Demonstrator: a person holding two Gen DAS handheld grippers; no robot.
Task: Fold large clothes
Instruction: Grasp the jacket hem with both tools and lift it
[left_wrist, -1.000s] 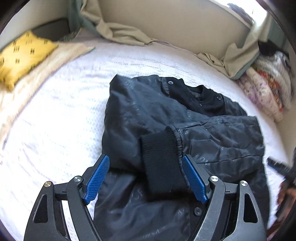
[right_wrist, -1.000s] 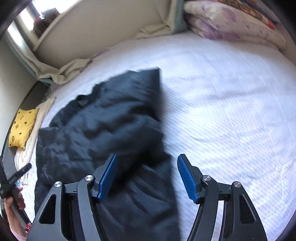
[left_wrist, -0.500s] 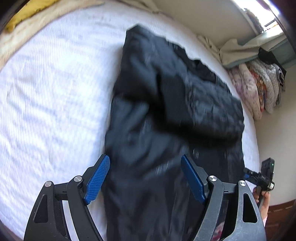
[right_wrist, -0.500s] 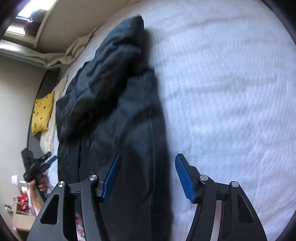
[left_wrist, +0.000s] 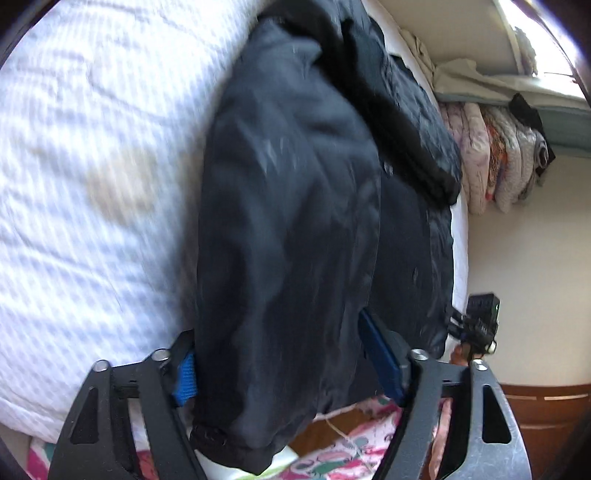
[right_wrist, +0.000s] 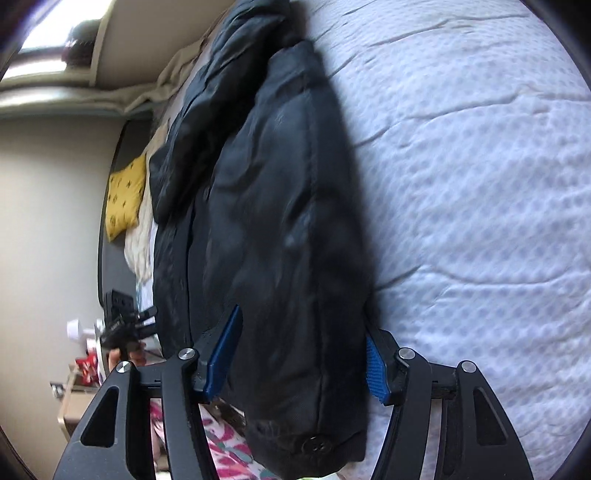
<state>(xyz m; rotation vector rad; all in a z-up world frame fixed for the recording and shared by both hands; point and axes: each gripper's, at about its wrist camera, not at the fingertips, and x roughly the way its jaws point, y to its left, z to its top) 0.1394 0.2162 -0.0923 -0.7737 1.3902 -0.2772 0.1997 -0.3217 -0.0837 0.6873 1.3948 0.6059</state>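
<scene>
The black jacket (left_wrist: 288, 206) is shown lying lengthwise on the white bedspread (left_wrist: 92, 155), its lower hem hanging over the near edge of the bed, with one sleeve laid across the body and ending in a ribbed cuff (left_wrist: 439, 184). Compared with the views one second ago, in which the garment was seen from above with the cuff between the left fingers, both cameras have been lowered and brought to the bed edge, so that the hem is now framed by each tool. The left gripper (left_wrist: 284, 365) is seen with its jaws spread wide, the hem corner lying between the blue pads (left_wrist: 380, 362) without being pinched. The right gripper (right_wrist: 299, 354) is likewise held with its jaws apart, the opposite hem corner, marked by a snap button (right_wrist: 314, 445), resting between them. The frames are blurred by motion, so fine contact cannot be judged. The change is read as the sleeve fold being complete and the hem being approached for a fold of the bottom toward the collar; closure on both corners is judged to be the next requirement. Beyond the jacket, a yellow cushion (right_wrist: 123, 199) is visible at the far side of the bed, and stacked quilts (left_wrist: 502, 158) are seen against the wall.
</scene>
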